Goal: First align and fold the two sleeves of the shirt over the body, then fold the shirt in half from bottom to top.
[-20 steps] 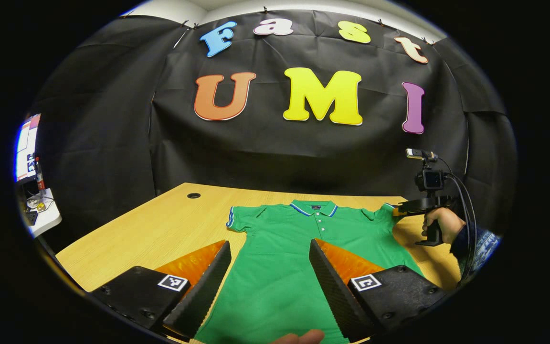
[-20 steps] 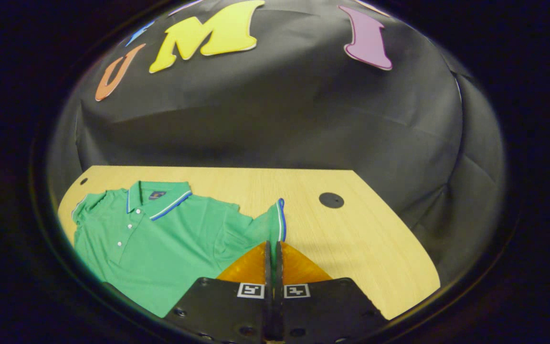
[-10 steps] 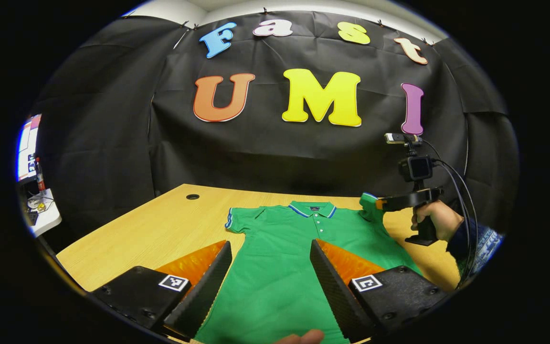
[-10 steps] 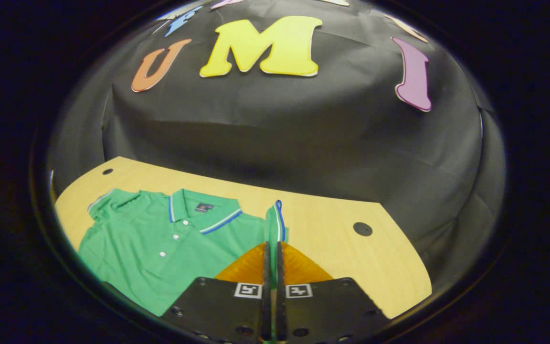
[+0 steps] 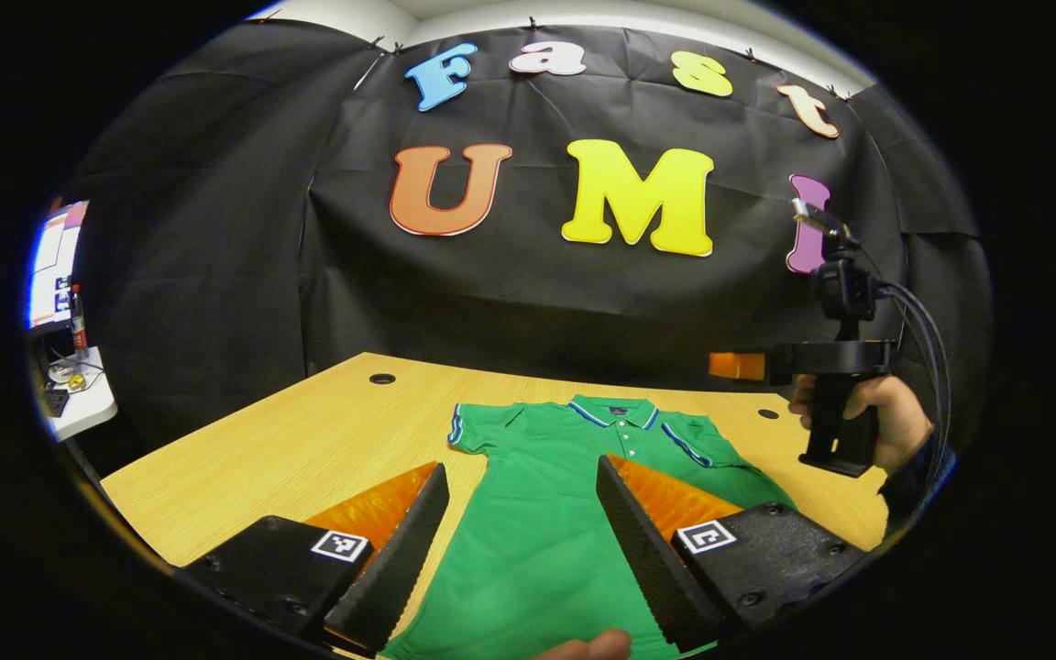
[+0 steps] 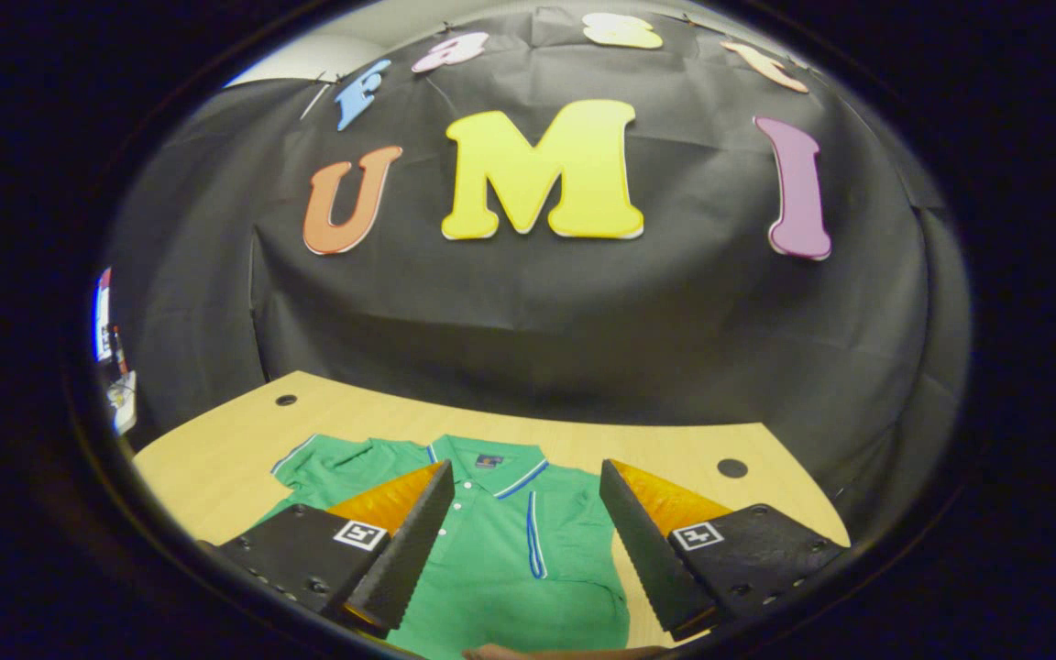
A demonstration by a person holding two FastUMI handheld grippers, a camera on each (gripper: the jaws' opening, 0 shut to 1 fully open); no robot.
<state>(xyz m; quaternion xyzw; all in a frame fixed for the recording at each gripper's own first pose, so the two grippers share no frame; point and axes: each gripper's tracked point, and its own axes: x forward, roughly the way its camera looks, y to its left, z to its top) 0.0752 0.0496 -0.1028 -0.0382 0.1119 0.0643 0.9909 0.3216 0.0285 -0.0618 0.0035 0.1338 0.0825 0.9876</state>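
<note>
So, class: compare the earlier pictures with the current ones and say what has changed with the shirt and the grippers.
The right hand-held gripper has opened, releasing the sleeve, which now lies folded over the shirt body; the gripper has risen clear. The left hand-held gripper stays open above the shirt; the other sleeve remains spread out.

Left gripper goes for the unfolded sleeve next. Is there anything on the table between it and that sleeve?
Nothing visible. In the left gripper view the left gripper hangs open over the shirt, and the flat sleeve lies ahead-left with only green cloth and bare table between.
</note>
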